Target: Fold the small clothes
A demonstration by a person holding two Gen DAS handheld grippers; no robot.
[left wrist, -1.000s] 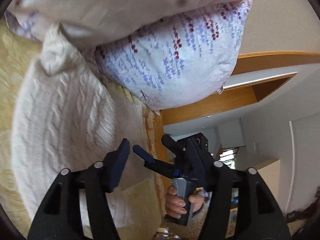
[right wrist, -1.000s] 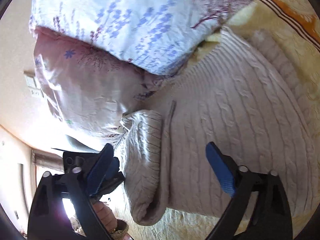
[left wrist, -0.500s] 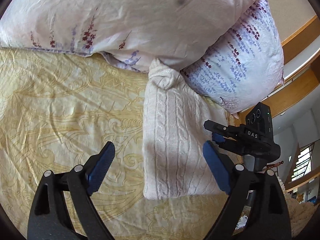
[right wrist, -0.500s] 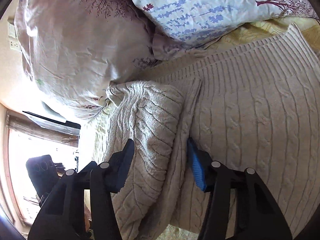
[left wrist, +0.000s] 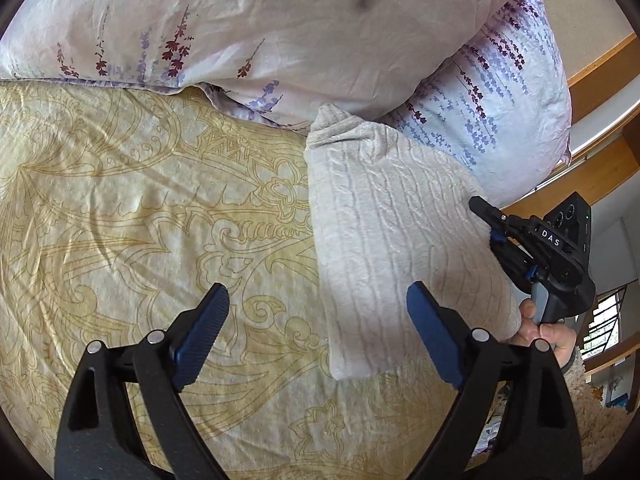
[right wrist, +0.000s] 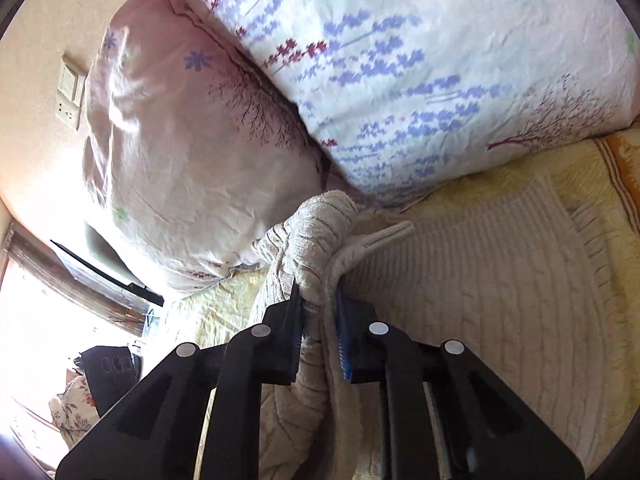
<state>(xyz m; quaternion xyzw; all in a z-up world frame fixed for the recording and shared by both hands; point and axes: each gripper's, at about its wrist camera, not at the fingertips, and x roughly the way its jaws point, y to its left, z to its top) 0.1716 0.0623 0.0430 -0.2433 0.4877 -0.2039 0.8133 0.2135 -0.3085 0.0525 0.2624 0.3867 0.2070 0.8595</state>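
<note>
Bedspread (left wrist: 140,208), yellow and patterned: it carries everything here. Two floral pillows (left wrist: 304,32) lie along its far edge. Cream cable-knit sweater (left wrist: 392,240): spread near the bedspread's right edge, its top touching the pillows. My left claw (left wrist: 316,332): jaws wide, nothing between them, hovering over the sweater's left border. My right claw (right wrist: 318,332): jaws closing, narrow, pinching a bunched fold of the sweater (right wrist: 316,264). No containers appear in either view.
</note>
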